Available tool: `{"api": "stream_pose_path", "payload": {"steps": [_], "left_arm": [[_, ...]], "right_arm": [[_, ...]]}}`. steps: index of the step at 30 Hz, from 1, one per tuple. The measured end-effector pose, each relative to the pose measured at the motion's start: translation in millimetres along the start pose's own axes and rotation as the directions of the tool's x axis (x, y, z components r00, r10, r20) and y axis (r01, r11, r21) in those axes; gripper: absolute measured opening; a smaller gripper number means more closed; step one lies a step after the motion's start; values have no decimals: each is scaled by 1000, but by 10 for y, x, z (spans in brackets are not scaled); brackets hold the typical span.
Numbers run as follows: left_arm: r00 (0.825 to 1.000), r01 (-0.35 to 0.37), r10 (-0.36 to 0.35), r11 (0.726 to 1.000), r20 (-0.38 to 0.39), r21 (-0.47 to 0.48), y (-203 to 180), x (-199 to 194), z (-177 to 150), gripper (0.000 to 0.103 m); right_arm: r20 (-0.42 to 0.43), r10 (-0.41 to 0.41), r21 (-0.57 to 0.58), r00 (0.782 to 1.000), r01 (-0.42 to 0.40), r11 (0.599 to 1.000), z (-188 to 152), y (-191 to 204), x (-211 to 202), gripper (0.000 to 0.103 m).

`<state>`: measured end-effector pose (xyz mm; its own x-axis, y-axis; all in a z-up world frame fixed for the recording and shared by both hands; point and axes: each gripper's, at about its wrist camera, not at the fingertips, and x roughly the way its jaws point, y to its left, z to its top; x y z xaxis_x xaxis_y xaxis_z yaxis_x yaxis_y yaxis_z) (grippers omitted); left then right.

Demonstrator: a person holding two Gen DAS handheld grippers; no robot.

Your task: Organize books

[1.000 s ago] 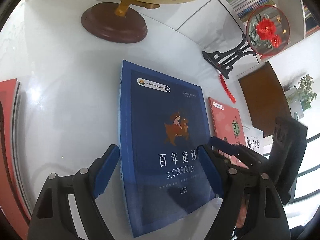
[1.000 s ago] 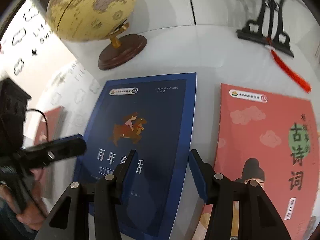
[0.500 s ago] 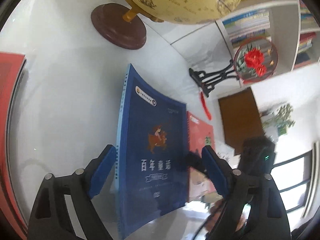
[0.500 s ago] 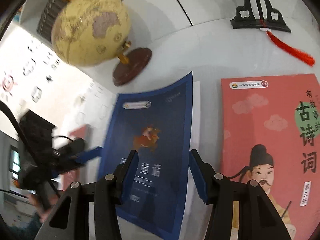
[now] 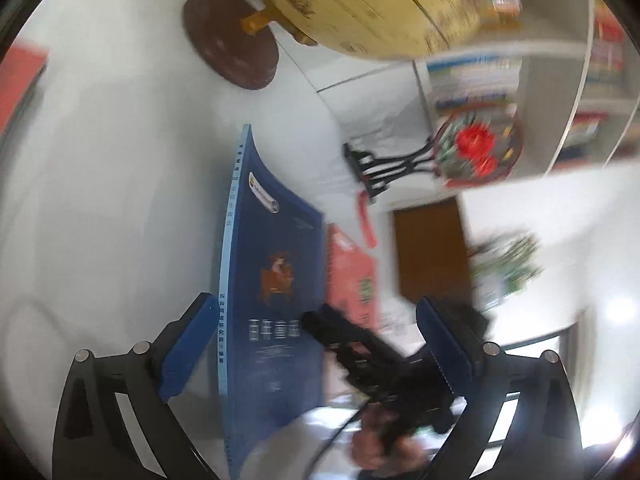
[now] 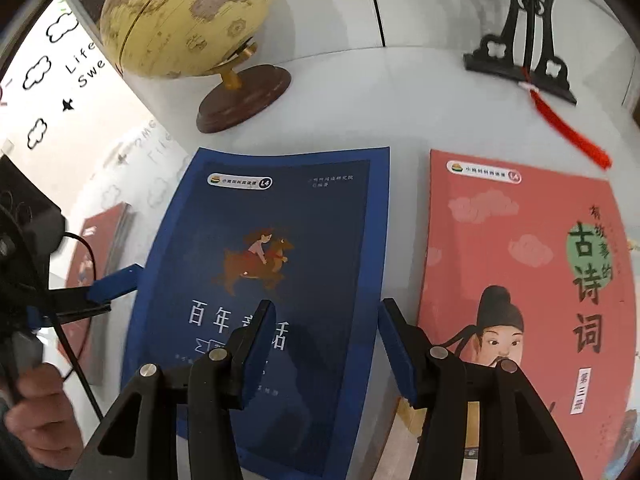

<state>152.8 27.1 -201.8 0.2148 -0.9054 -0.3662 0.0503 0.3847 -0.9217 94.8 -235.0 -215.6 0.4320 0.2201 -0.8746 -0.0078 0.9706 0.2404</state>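
Blue book [image 6: 264,280] is lying flat on the white table [image 6: 400,96], long axis running away from me toward the globe [image 6: 188,16], spine on the left. My right gripper [image 6: 326,344] is hovering over its lower right corner, jaws half apart, one finger above the cover and one just off the right edge; nothing gripped. My left gripper [image 5: 312,356] is coming in low from the spine side, jaws opening wide, the book's near end between them but the pads not pressing. In the right view, one left finger [image 6: 116,282] is sitting just beside the spine. Left looks better placed for the lift.

Pink book [image 6: 528,300] is lying just right of the blue, parallel, small gap between. Red book [image 6: 96,248] is lying farther left. Black ornament stand [image 6: 520,60] is standing at the back right. Shelves of books [image 5: 472,80] are showing behind; left view is blurred.
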Motion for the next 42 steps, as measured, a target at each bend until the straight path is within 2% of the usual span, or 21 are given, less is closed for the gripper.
{"api": "stream_pose_path", "payload": {"steps": [1, 5, 9, 11, 12, 13, 15, 19, 21, 22, 24, 26, 30, 33, 34, 35, 36, 37, 38, 39, 42], "left_arm": [[999, 35, -35, 999, 5, -25, 29, -23, 7, 97], [999, 40, -40, 999, 2, 11, -58, 2, -53, 100], [988, 150, -147, 984, 37, -91, 89, -7, -89, 101], [984, 175, -168, 974, 64, -146, 199, -24, -99, 101], [986, 161, -151, 975, 73, -156, 233, -31, -109, 101], [994, 100, -90, 983, 70, -153, 235, -17, -124, 101], [998, 12, -4, 993, 69, -119, 176, 19, -159, 101], [989, 64, -34, 976, 142, -208, 227, -2, -201, 101], [990, -39, 61, 984, 124, -176, 158, 66, -208, 101], [980, -165, 175, 981, 96, -105, 40, 150, -235, 101], [956, -278, 280, 960, 83, -34, -98, 252, -307, 101], [935, -348, 346, 938, 72, 10, -179, 314, -339, 101], [924, -383, 381, 923, 36, 44, -236, 364, -305, 101], [897, -440, 441, 891, 20, 108, -327, 428, -326, 101], [884, -467, 467, 873, 33, 143, -377, 432, -356, 101], [880, -473, 472, 867, 42, 161, -379, 391, -384, 101], [888, -459, 457, 872, 56, 169, -389, 332, -412, 101], [903, -430, 425, 887, 71, 167, -413, 272, -441, 101], [918, -398, 390, 903, 75, 164, -443, 212, -463, 101], [924, -382, 374, 909, 79, 169, -473, 179, -479, 101], [916, -402, 390, 892, 96, 206, -596, 179, -517, 101]], "right_arm": [[11, -12, -6, 1000, 12, 1000, -10, 3, 1, 54], [24, -42, -28, 999, 42, 999, -26, 33, 17, 54], [40, -74, -40, 996, 76, 996, -50, 34, 0, 54], [45, -71, -28, 996, 73, 997, -68, 3, -36, 54], [46, -67, -22, 997, 68, 997, -77, -16, -53, 54], [47, -62, -18, 997, 63, 998, -79, -26, -60, 54], [46, -56, -20, 997, 57, 998, -90, -29, -72, 54], [50, -55, -35, 997, 57, 998, -111, 0, -76, 59], [52, -48, -34, 997, 50, 998, -109, -15, -77, 59], [49, -41, -31, 998, 42, 999, -106, -23, -80, 59], [36, -33, -34, 999, 34, 999, -95, -15, -79, 59], [21, -57, -65, 998, 58, 996, -95, 29, -70, 59], [-4, -44, -97, 999, 44, 994, -95, 34, -81, 59], [-21, -24, -93, 999, 22, 995, -90, 11, -102, 58], [-18, -24, -98, 1000, 22, 995, -99, 18, -110, 57], [-15, -21, -107, 1000, 19, 994, -117, 24, -118, 51], [-12, -20, -111, 1000, 19, 994, -125, 28, -127, 48], [-6, -12, -115, 1000, 11, 993, -138, 19, -151, 45], [2, 9, -111, 1000, -8, 994, -144, -2, -187, 45], [16, 40, -101, 999, -38, 994, -155, -41, -241, 45], [25, 103, -81, 994, -100, 992, -141, -72, -336, 45]]}}
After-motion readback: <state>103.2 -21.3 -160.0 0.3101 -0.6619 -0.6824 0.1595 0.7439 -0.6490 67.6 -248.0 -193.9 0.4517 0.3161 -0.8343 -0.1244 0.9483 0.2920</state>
